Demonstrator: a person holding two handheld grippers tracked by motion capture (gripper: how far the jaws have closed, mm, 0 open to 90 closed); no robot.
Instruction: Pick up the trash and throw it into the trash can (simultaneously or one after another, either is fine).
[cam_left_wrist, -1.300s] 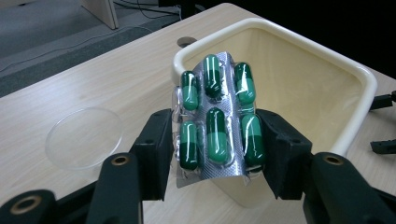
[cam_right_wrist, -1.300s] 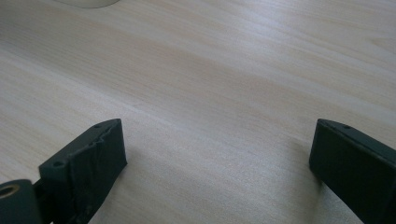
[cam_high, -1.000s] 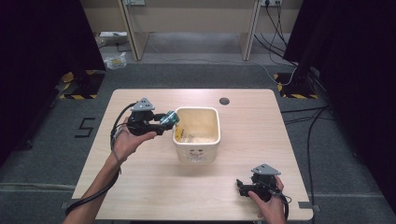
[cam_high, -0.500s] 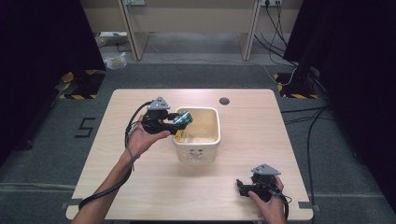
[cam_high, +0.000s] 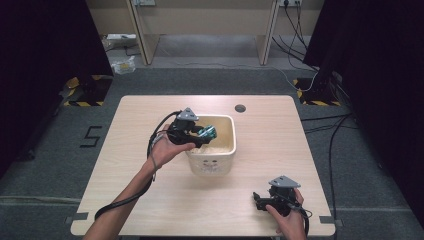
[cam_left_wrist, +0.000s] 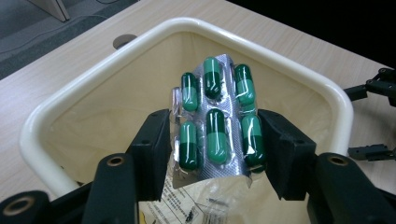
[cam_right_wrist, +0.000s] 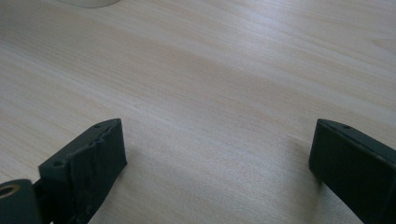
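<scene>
My left gripper (cam_left_wrist: 212, 140) clamps a blister pack of green capsules (cam_left_wrist: 212, 123) over the cream bin (cam_left_wrist: 60, 100), capsules lengthwise pointing away from me. My right gripper (cam_right_wrist: 217, 154) rests wide apart on the tabletop (cam_right_wrist: 224, 70).

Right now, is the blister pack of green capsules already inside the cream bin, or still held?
Still held: the left gripper clamps the blister pack above the cream bin.

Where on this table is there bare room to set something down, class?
Bare wood lies right of the cream bin up to the round hole, and along the near-left edge. It is crowded where the left gripper holds the capsule blister pack over the bin.
</scene>
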